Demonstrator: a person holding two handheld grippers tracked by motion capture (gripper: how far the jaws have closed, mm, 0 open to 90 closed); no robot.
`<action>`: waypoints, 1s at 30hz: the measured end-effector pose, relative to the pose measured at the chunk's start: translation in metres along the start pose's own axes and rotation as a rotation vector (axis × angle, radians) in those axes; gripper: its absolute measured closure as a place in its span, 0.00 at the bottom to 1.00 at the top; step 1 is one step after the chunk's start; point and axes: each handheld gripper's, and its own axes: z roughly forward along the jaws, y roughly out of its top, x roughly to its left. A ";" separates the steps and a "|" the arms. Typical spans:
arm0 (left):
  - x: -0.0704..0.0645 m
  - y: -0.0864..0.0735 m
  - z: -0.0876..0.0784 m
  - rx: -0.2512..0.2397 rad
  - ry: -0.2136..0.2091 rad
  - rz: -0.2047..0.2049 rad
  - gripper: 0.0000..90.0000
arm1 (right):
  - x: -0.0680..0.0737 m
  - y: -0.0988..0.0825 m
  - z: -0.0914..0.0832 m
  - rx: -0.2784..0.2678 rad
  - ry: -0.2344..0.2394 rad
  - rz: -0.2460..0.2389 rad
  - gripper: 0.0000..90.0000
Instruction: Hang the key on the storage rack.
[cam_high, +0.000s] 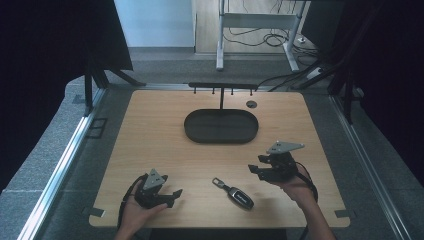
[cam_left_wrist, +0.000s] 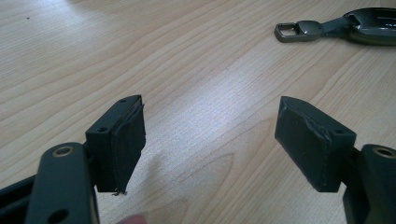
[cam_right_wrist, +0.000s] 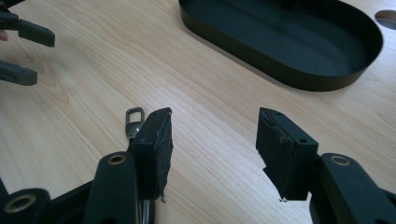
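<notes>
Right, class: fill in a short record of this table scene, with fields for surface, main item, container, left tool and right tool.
surface: wooden table
main item: car key fob with a metal loop, lying flat on the table between the two tools, touching neither
container: black oval tray, nothing inside, at the far middle of the table
left tool: open, nothing between its jaws, low over the table and aimed toward the fob
right tool: open, nothing between its jaws, beyond the fob on its right
</notes>
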 end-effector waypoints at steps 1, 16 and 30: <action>0.000 0.000 0.000 0.000 -0.001 0.000 0.28 | 0.000 0.000 0.000 0.000 0.000 0.000 0.52; -0.001 0.001 -0.001 0.000 -0.009 0.002 0.28 | 0.014 0.009 0.022 0.086 0.035 -0.040 0.55; -0.003 0.001 0.000 0.007 -0.016 0.009 0.28 | 0.030 0.014 0.046 0.149 0.085 -0.072 0.58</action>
